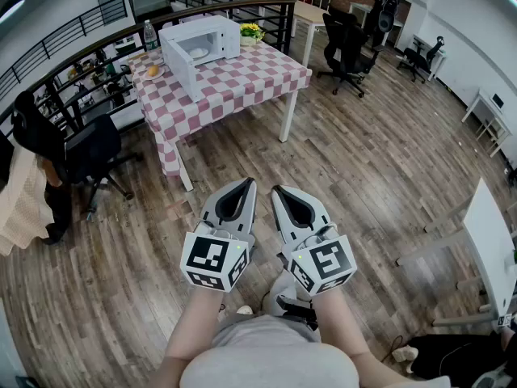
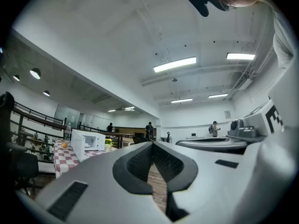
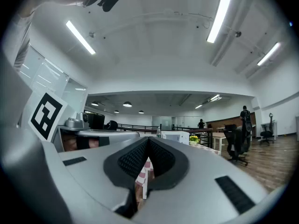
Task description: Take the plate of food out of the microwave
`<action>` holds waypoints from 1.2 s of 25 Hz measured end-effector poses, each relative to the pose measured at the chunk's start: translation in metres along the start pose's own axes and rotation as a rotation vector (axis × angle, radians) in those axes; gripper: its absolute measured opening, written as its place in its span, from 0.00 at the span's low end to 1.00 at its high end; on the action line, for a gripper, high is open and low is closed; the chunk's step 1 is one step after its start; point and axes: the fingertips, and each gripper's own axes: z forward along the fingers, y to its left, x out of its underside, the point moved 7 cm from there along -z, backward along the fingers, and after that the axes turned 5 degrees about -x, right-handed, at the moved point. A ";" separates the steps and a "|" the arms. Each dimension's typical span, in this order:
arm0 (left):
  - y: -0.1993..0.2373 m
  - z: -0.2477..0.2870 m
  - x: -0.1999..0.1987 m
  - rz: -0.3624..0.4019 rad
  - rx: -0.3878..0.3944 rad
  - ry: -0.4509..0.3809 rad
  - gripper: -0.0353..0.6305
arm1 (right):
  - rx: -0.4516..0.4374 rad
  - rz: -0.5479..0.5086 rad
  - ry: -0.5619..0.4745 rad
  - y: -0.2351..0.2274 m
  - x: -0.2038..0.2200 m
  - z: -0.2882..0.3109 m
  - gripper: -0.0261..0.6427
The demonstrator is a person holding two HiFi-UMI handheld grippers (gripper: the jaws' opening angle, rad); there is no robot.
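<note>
A big room has a brown wood floor (image 1: 339,160). Far off stands a table (image 1: 284,115) with a red and white checked cloth (image 1: 242,79). On it sits a white microwave (image 1: 212,35) with its door (image 1: 182,69) swung open. The plate (image 1: 199,52) is inside the microwave. An orange (image 1: 153,71), a bottle (image 1: 149,35) and yellow flowers (image 1: 252,31) are on the table too. The left gripper (image 1: 246,183) and the right gripper (image 1: 279,189) are side by side, close to the person and well apart from the table. Each gripper's fingers (image 2: 135,162) are pressed together with nothing between them.
</note>
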 end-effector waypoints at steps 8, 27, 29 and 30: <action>-0.007 0.032 0.010 -0.005 -0.034 0.021 0.06 | -0.017 0.045 -0.025 -0.034 0.005 0.009 0.07; 0.030 0.172 0.021 0.012 -0.128 0.048 0.06 | -0.120 0.063 -0.023 -0.159 0.021 0.103 0.08; 0.033 0.185 0.022 0.014 -0.134 0.051 0.06 | -0.134 0.064 -0.019 -0.171 0.022 0.112 0.08; 0.034 0.191 0.021 0.013 -0.139 0.051 0.06 | -0.141 0.064 -0.018 -0.176 0.022 0.116 0.08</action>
